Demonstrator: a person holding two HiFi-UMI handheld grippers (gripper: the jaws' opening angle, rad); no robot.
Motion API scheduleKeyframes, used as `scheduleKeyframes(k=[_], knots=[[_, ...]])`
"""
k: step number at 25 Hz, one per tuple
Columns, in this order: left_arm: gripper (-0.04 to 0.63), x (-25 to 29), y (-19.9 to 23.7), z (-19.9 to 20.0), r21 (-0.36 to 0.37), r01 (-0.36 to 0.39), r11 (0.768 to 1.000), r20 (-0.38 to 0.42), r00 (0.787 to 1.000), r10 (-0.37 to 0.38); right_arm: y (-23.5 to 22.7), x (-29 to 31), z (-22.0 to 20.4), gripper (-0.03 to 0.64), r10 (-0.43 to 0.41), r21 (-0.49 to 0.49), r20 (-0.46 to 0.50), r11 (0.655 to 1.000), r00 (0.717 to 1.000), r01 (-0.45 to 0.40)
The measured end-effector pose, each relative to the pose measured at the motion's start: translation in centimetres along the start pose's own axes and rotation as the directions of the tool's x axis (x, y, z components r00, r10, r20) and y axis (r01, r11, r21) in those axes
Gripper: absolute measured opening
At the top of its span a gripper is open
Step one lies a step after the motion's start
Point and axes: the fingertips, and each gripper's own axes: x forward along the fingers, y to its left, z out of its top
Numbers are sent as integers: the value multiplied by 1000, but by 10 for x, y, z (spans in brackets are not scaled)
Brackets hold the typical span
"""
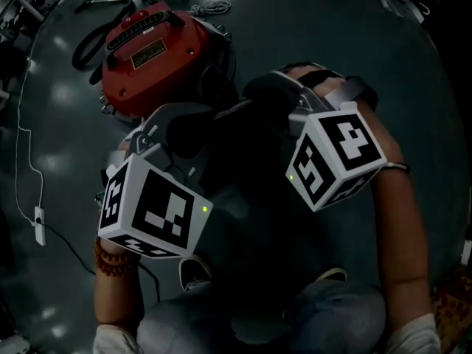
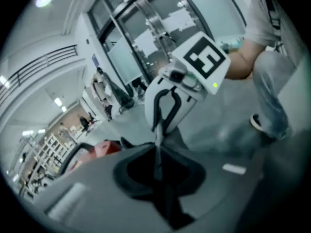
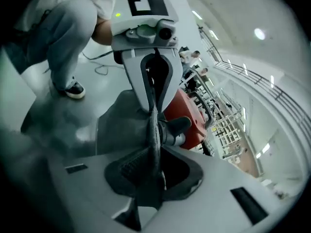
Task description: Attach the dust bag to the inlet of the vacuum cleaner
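Fingers of our left gripper (image 2: 158, 148) and right gripper (image 3: 154, 142) each clamp the grey fabric dust bag (image 3: 119, 123); the red domed vacuum cleaner (image 1: 158, 57) lies beyond them.

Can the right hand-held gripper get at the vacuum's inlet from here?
Probably yes: the right hand-held gripper, shut on the dust bag with the left hand-held gripper, has the inlet of the red vacuum cleaner just past the bag edge, nothing else between.
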Motion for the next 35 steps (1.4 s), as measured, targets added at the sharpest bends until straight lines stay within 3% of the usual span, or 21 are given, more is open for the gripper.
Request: scheduleKeyframes(k=[3,5,9,13,15,21,23,29,32,35], knots=[[35,8,4,10,122,21,992,-70,997,-13,5,2,-10,69,35,193,105,980,994,-55],[37,10,4,14,140,17,990,-74,997,-7,5,2,-13,66,43,231,128,970,991,-72],[32,1,4,7,11,8,1000,0,1000,-8,-2,3,-3,67,14,44,21,999,1000,-15],[29,-5,1,-3,-99,24,995,47,999,-20,-8,4,8,69,-35,-119,-71,993,997,27],[29,-5,3,-2,-82,11,997,36,999,-9,-8,5,7,71,-39,-97,-56,995,998,34],[38,10,11,11,85,-11,996,-44,999,15,3,5,-10,69,-6,104,22,995,1000,3],[38,9,11,10,71,-26,997,-23,999,27,1,5,-10,69,-16,84,14,996,1000,15],[37,-4,3,-5,-61,-14,998,53,998,17,-12,10,9,69,-83,-151,-85,986,993,69],[32,-1,8,-2,-52,-21,998,41,999,23,-11,9,5,69,-83,-87,-54,993,995,79],[31,6,16,6,30,-25,999,-5,1000,25,-7,7,-5,69,-63,57,-8,996,998,64]])
